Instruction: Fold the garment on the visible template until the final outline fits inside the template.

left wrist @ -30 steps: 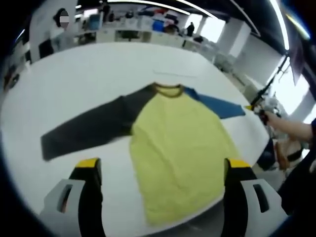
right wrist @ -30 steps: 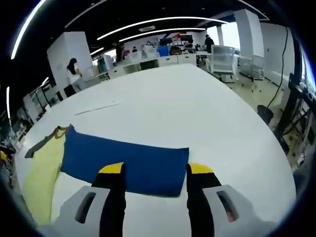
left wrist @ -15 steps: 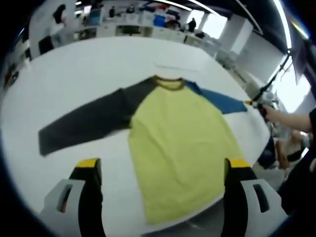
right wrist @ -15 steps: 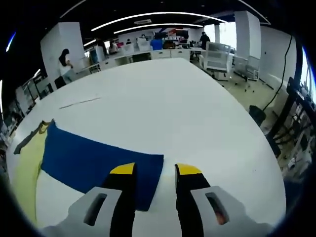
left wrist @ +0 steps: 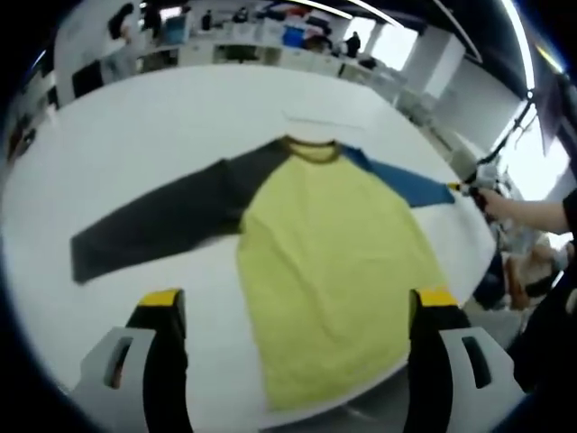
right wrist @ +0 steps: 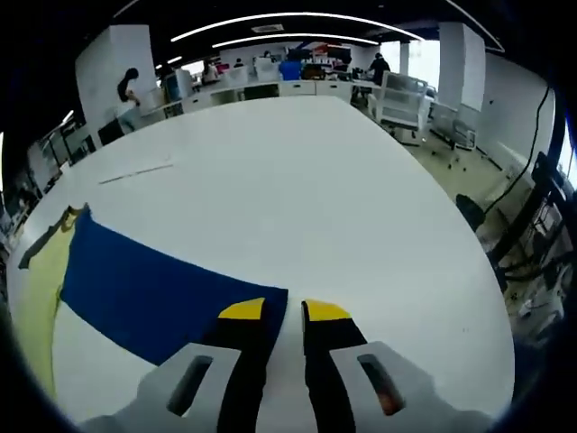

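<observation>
**Right tongs closed on the blue cuff, left tongs held wide above the shirt**

In the right gripper view, the right tongs (right wrist: 284, 311) are seen nearly together, with the yellow tips pinched on the corner of the blue sleeve (right wrist: 144, 289) at its cuff end. The sleeve is laid flat on the white tabletop (right wrist: 297, 180) and runs away from the tongs toward the yellow body of the shirt at the left edge of that view.

In the left gripper view, the left tongs (left wrist: 297, 311) are held wide apart, and nothing is gripped or touched by them. The shirt (left wrist: 334, 262) is spread flat on the tabletop just beyond and between the tips, its hem nearest the tongs and its collar farthest. The dark grey sleeve (left wrist: 153, 225) is stretched out to the left, and the blue sleeve to the right, where its cuff is met by the right tongs in a person's hand (left wrist: 505, 206).

An office with desks and people is seen beyond the tabletop.
</observation>
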`<state>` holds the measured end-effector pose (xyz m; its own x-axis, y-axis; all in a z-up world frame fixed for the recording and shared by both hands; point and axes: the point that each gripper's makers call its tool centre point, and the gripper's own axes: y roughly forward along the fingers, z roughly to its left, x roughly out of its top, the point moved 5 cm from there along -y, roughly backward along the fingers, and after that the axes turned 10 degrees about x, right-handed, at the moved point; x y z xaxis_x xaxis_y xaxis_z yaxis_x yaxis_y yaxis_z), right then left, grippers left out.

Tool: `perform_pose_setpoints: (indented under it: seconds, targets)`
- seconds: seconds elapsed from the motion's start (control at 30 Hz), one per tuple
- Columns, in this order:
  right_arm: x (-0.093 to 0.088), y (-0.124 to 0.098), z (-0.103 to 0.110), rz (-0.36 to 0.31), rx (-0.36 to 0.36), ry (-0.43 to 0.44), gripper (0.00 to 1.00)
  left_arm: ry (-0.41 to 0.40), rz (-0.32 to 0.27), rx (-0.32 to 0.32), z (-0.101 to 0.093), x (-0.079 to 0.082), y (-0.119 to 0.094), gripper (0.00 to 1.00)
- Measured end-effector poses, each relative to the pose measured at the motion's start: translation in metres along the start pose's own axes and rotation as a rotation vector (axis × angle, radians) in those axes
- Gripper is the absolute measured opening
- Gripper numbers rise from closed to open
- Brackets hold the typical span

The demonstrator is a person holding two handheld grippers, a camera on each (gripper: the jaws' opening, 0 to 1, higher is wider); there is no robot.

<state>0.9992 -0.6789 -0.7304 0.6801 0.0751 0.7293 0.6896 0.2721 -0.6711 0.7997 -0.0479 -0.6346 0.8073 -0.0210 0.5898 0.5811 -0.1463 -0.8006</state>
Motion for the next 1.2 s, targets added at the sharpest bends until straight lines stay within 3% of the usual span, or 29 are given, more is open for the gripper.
perform_pose_setpoints:
  seconds: [0.2, 0.3, 0.73, 1.0, 1.2]
  targets:
    - [0.001, 0.003, 0.0, -0.002, 0.002, -0.002, 0.09, -0.002, 0.005, 0.006, 0.002, -0.001, 0.0, 0.99]
    - [0.002, 0.005, 0.001, 0.0, 0.007, -0.006, 0.02, 0.001, 0.005, 0.005, 0.001, 0.0, 0.001, 0.99]
    - [0.006, 0.003, 0.001, 0.042, -0.009, -0.032, 0.01, 0.015, 0.007, -0.002, -0.002, 0.0, 0.002, 0.99]
    - [0.022, -0.011, -0.003, -0.013, 0.004, 0.051, 0.01, 0.013, -0.002, 0.005, 0.001, 0.001, 0.001, 0.98]
    - [0.031, -0.017, -0.002, 0.016, -0.014, -0.006, 0.01, 0.009, -0.012, -0.004, -0.001, 0.001, 0.0, 0.98]
